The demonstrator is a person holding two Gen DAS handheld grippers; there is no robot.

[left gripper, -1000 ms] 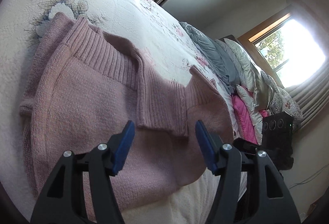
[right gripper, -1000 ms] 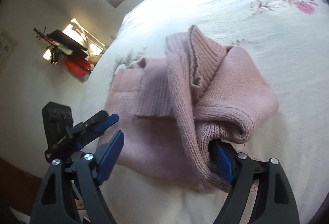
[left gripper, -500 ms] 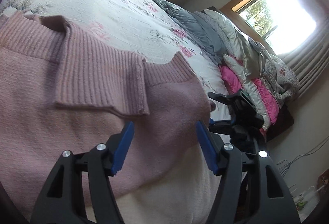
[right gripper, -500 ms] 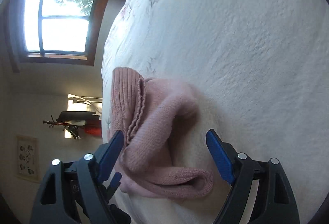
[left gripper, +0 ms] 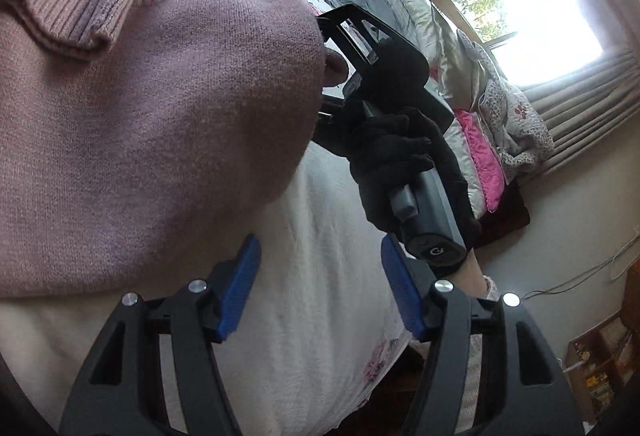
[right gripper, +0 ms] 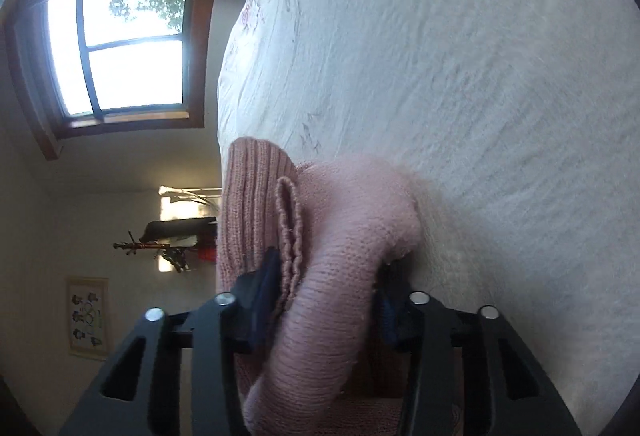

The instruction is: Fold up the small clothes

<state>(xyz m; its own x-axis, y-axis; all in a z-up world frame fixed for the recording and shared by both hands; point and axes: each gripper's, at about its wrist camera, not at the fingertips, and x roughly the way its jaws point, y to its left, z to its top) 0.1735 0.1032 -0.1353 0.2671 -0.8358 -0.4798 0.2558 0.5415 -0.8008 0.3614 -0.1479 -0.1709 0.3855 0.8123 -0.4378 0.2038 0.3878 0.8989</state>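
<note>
Pink knit sweater [left gripper: 152,124]: lay bunched on white floral bedspread [left gripper: 320,296], ribbed edge uppermost.
Right gripper [right gripper: 326,300]: closed down on thick fold of sweater [right gripper: 340,236], both blue pads pressed into knit.
Left gripper [left gripper: 320,284]: gaped wide, gripped nothing, hovered just beside sweater edge.
Gloved hand [left gripper: 396,164]: clasped right gripper's handle.
Window [right gripper: 124,48]: bright.

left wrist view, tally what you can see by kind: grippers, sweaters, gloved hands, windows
grippers: 2, the left gripper open over the bedspread, the right gripper at the sweater's edge
pink sweaters: 1
gloved hands: 1
windows: 1
total: 5
</note>
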